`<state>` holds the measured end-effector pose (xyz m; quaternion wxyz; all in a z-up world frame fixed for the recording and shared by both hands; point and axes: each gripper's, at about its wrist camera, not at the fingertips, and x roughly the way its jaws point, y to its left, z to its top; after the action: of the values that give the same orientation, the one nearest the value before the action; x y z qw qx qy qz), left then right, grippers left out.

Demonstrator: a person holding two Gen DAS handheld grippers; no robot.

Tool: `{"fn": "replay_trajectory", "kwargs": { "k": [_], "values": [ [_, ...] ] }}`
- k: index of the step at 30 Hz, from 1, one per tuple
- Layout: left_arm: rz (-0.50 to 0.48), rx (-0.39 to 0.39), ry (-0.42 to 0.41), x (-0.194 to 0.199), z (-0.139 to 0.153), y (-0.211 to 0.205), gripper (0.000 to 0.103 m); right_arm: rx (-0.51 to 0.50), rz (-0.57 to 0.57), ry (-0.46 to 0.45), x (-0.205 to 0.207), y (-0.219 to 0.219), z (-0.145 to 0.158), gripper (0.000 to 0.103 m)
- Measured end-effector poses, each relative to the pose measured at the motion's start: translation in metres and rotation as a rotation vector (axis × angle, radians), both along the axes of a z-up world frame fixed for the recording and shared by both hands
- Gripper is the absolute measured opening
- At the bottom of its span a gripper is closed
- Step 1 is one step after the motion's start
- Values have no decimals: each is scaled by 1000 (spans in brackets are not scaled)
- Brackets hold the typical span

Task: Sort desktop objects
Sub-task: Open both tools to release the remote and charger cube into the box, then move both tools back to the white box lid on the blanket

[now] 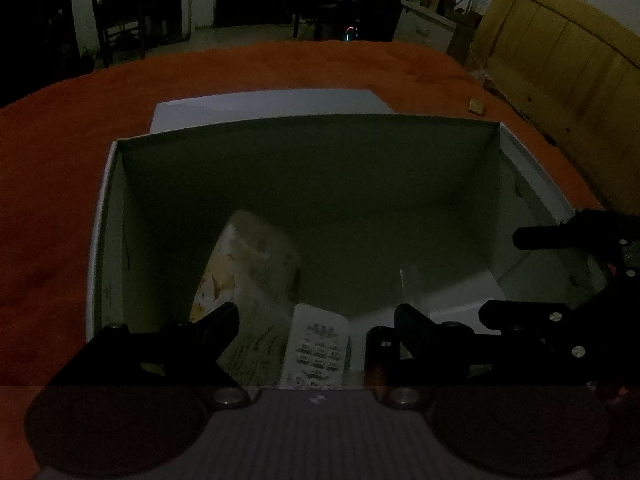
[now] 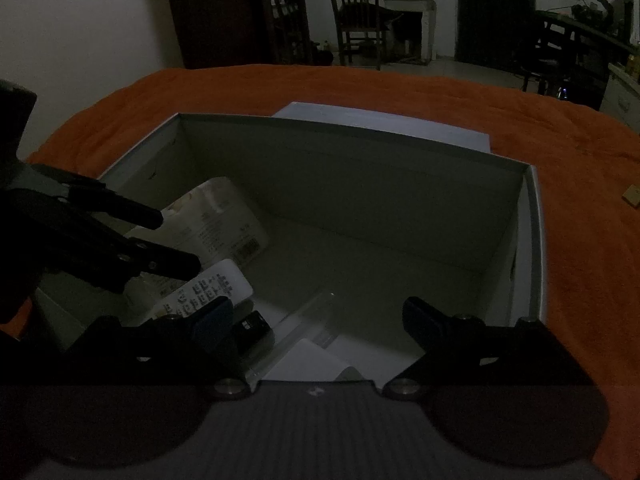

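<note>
An open grey box (image 1: 304, 122) (image 2: 352, 128) stands on the orange cloth (image 1: 60, 140). At its near end lie a pale printed packet (image 1: 248, 264) (image 2: 216, 216), a white item with dark print (image 1: 318, 348) (image 2: 212, 288), a small black item (image 1: 380, 344) (image 2: 254, 328), a clear tube (image 1: 412, 284) (image 2: 304, 320) and a white card (image 2: 308, 360). My left gripper (image 1: 316, 320) (image 2: 176, 242) hangs open over the packet and the printed item, holding nothing. My right gripper (image 2: 316, 312) (image 1: 506, 274) is open above the tube and card, also holding nothing.
The box's pale lid (image 1: 272, 104) (image 2: 380, 120) lies flat behind it. A small wooden block (image 1: 477, 106) (image 2: 632, 196) sits on the cloth to the right. A wooden board (image 1: 560, 60) leans past the right edge. Dark chairs (image 2: 360, 12) stand beyond.
</note>
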<state>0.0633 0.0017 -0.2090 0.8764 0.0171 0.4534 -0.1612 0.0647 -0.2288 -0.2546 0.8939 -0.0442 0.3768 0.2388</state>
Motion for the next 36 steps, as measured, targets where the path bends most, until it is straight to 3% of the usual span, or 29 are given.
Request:
{"fn": "replay_trajectory", "kwargs": {
  "k": [6, 12, 20, 25, 29, 32, 36],
  "values": [
    [5, -11, -8, 1, 3, 3, 84, 20, -2, 0, 0, -3, 1, 94],
    [15, -37, -8, 2, 11, 3, 93, 39, -12, 15, 3, -6, 4, 94],
    [33, -75, -18, 12, 47, 13, 97, 97, -61, 17, 11, -19, 38, 94],
    [60, -100, -10, 42, 72, 27, 97, 176, -85, 26, 34, -37, 71, 97],
    [57, -152, 12, 76, 89, 45, 99, 173, -118, 21, 65, -54, 91, 97],
    [98, -137, 18, 103, 92, 59, 101, 160, -152, 28, 92, -68, 103, 97],
    [121, -57, 17, 136, 80, 68, 102, 130, -231, 58, 131, -85, 105, 98]
  ]
}}
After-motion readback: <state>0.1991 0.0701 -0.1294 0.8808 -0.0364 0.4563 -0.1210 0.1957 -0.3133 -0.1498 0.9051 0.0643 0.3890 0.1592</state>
